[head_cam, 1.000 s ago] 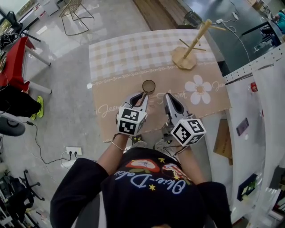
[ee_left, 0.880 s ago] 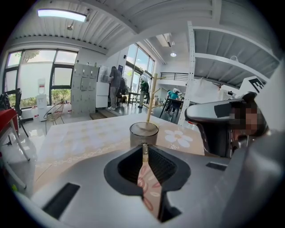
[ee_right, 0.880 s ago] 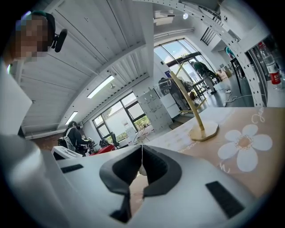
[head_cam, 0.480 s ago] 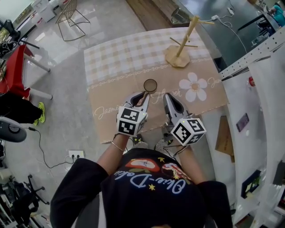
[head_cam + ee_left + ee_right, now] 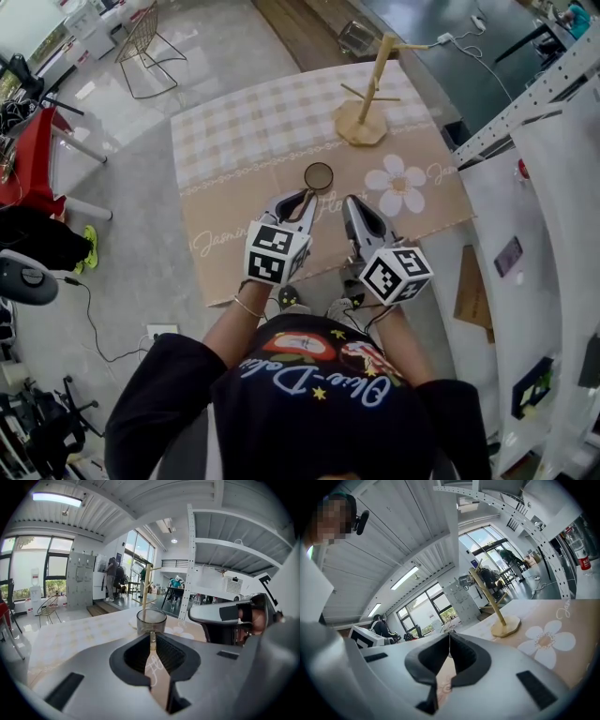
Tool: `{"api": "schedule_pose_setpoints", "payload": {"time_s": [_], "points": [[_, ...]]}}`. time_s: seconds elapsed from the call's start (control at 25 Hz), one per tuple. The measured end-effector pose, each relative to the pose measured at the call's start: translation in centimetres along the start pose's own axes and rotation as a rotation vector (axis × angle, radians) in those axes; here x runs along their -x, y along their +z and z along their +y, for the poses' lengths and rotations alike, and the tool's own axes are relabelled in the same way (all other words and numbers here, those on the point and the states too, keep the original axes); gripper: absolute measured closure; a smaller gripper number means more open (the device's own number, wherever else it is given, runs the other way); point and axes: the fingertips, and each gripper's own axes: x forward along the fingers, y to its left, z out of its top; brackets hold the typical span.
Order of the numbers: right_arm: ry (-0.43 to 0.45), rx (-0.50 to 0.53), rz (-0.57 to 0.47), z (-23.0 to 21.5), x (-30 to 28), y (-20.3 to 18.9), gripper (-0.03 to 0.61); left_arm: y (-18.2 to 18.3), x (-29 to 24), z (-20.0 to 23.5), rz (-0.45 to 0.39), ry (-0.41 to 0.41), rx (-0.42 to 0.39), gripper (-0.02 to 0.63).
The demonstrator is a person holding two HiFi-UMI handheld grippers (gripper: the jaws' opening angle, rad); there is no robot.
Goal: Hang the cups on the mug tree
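Note:
A clear glass cup [image 5: 319,175] stands out from the tips of my left gripper [image 5: 305,197], which is shut on its thin handle [image 5: 152,638]. In the left gripper view the cup [image 5: 151,619] is upright just beyond the jaws. The wooden mug tree [image 5: 362,114] stands at the far right of the table, and its pole [image 5: 146,585] shows behind the cup. My right gripper [image 5: 350,202] hovers beside the left one, shut with nothing in it. Ahead and to the right in the right gripper view is the mug tree [image 5: 496,609] on its flat base.
The table carries a brown cloth [image 5: 244,234] with a white flower print [image 5: 394,183] and a checked strip [image 5: 253,122] at the far side. A white perforated shelf frame [image 5: 534,103] runs along the right. A wire chair [image 5: 150,37] and a red table [image 5: 28,159] stand on the floor to the left.
Both grippers and the held cup have shifted right along the table, closer to the flower print and the mug tree. Both stay shut.

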Motion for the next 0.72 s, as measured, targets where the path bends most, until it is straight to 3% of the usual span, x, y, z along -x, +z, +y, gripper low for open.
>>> {"api": "schedule_pose_setpoints", "payload": {"time_s": [0.72], "points": [[0.057,-0.005,-0.076,-1.5,1.4,3.1,0.568,3.4,-1.7,-3.7,-0.037,-0.035,-0.052,0.568]]}}
